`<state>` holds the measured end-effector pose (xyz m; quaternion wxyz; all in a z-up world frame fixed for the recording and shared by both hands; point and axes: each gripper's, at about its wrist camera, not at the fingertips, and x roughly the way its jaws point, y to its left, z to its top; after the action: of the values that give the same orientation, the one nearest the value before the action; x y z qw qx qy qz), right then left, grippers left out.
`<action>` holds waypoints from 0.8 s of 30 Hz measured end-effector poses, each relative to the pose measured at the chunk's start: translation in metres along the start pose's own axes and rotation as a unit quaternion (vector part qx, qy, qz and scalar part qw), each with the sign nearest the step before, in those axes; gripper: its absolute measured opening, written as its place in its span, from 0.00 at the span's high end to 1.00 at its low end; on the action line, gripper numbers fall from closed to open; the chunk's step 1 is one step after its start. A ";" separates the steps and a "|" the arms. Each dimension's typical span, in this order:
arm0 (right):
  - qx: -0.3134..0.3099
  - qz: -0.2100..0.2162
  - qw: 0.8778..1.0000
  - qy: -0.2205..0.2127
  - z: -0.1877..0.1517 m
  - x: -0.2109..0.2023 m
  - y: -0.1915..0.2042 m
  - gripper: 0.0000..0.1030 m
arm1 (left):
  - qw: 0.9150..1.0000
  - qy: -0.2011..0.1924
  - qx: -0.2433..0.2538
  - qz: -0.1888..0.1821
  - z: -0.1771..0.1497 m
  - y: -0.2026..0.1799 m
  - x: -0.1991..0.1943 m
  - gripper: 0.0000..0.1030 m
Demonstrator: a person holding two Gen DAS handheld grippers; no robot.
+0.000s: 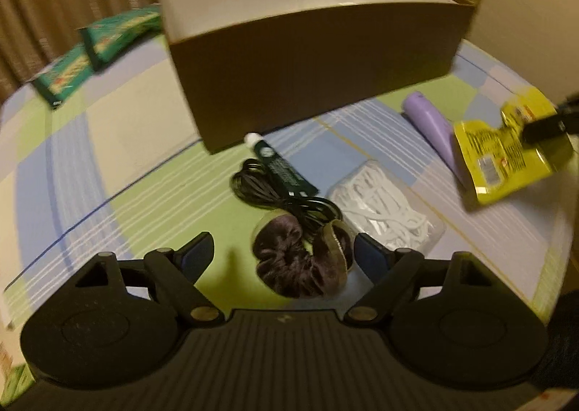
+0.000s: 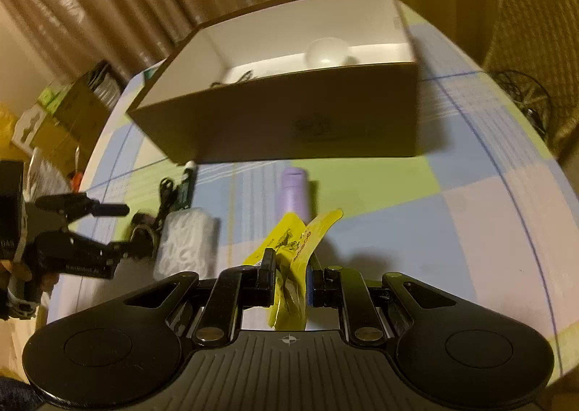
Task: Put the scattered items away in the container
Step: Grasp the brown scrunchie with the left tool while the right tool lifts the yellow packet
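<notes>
My left gripper (image 1: 284, 253) is open, its fingers on either side of a dark brown velvet scrunchie (image 1: 300, 261) on the checked tablecloth. Behind it lie a coiled black cable (image 1: 267, 186), a green tube (image 1: 280, 165) and a clear bag of white cord (image 1: 387, 212). My right gripper (image 2: 289, 282) is shut on a yellow packet (image 2: 293, 248), held a little above the table; it also shows in the left wrist view (image 1: 506, 154). A purple tube (image 2: 294, 194) lies just ahead. The brown box (image 2: 289, 121), white inside, holds a white round object (image 2: 325, 51).
Two green packets (image 1: 90, 49) lie at the far left of the table beside the box. A wicker chair (image 2: 535, 31) stands at the right. Cartons and clutter (image 2: 65, 110) sit off the table's left edge. Curtains hang behind.
</notes>
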<state>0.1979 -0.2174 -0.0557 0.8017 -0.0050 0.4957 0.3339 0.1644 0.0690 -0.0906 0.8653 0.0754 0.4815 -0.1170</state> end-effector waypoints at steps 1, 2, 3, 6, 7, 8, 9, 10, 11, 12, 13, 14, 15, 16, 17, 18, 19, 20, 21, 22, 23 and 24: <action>0.005 -0.003 1.000 -0.002 0.001 -0.002 -0.003 0.88 | 1.000 0.001 0.011 -0.007 0.000 0.001 0.003 0.25; 0.010 -0.005 1.000 -0.003 0.001 -0.005 -0.006 0.88 | 1.000 0.002 0.023 -0.016 0.000 0.001 0.005 0.26; 0.014 -0.008 1.000 -0.005 0.002 -0.007 -0.009 0.88 | 0.999 0.003 0.033 -0.024 0.000 0.001 0.008 0.26; 0.020 -0.014 1.000 -0.008 0.003 -0.011 -0.014 0.88 | 0.997 0.010 0.060 -0.042 -0.002 -0.001 0.014 0.35; 0.021 -0.015 1.000 -0.009 0.004 -0.012 -0.015 0.88 | 0.997 0.013 0.066 -0.047 -0.002 -0.002 0.015 0.37; 0.022 -0.016 1.000 -0.009 0.004 -0.013 -0.016 0.88 | 0.996 0.014 0.069 -0.051 -0.002 -0.003 0.016 0.44; 0.022 -0.016 1.000 -0.009 0.004 -0.013 -0.016 0.88 | 0.996 0.014 0.070 -0.054 -0.003 -0.005 0.017 0.50; 0.022 -0.016 1.000 -0.008 0.003 -0.012 -0.016 0.88 | 0.996 0.011 0.070 -0.056 -0.004 -0.006 0.017 0.53; 0.021 -0.016 1.000 -0.008 0.003 -0.012 -0.016 0.88 | 0.996 0.009 0.069 -0.058 -0.004 -0.007 0.016 0.59; 0.020 -0.015 1.000 -0.007 0.003 -0.012 -0.015 0.88 | 0.996 0.007 0.067 -0.059 -0.005 -0.008 0.016 0.65; 0.019 -0.014 1.000 -0.007 0.003 -0.012 -0.016 0.88 | 0.996 0.005 0.064 -0.058 -0.005 -0.009 0.015 0.67; 0.018 -0.013 1.000 -0.006 0.003 -0.012 -0.016 0.88 | 0.996 0.003 0.062 -0.057 -0.006 -0.009 0.014 0.70; 0.018 -0.012 1.000 -0.006 0.003 -0.013 -0.016 0.88 | 0.997 0.001 0.061 -0.054 -0.007 -0.010 0.012 0.74; 0.017 -0.011 1.000 -0.006 0.003 -0.013 -0.016 0.88 | 0.997 0.000 0.060 -0.053 -0.007 -0.010 0.009 0.76; 0.016 -0.009 1.000 -0.007 0.002 -0.013 -0.016 0.88 | 0.997 0.000 0.056 -0.051 -0.008 -0.010 0.007 0.79; 0.015 -0.008 1.000 -0.008 0.002 -0.014 -0.016 0.88 | 0.998 0.000 0.050 -0.049 -0.009 -0.010 0.004 0.80; 0.015 -0.007 1.000 -0.009 0.001 -0.015 -0.016 0.88 | 0.998 0.000 0.045 -0.046 -0.010 -0.009 0.001 0.80; 0.014 -0.006 1.000 -0.010 0.001 -0.016 -0.016 0.88 | 0.998 0.000 0.041 -0.044 -0.011 -0.009 -0.002 0.81; 0.013 -0.005 1.000 -0.011 0.000 -0.017 -0.016 0.88 | 0.998 0.000 0.038 -0.040 -0.012 -0.009 -0.005 0.82; 0.013 -0.004 1.000 -0.012 0.000 -0.018 -0.015 0.88 | 0.999 0.000 0.035 -0.037 -0.013 -0.010 -0.008 0.82; 0.012 -0.003 1.000 -0.013 0.000 -0.020 -0.015 0.88 | 0.999 -0.001 0.032 -0.034 -0.014 -0.011 -0.012 0.82; 0.012 -0.002 1.000 -0.015 0.000 -0.021 -0.016 0.88 | 0.999 -0.004 0.030 -0.032 -0.015 -0.012 -0.016 0.82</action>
<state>0.2003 -0.2406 -0.0438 0.8094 0.0087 0.4879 0.3268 0.1407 0.0636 -0.0854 0.8604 0.0848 0.4765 -0.1594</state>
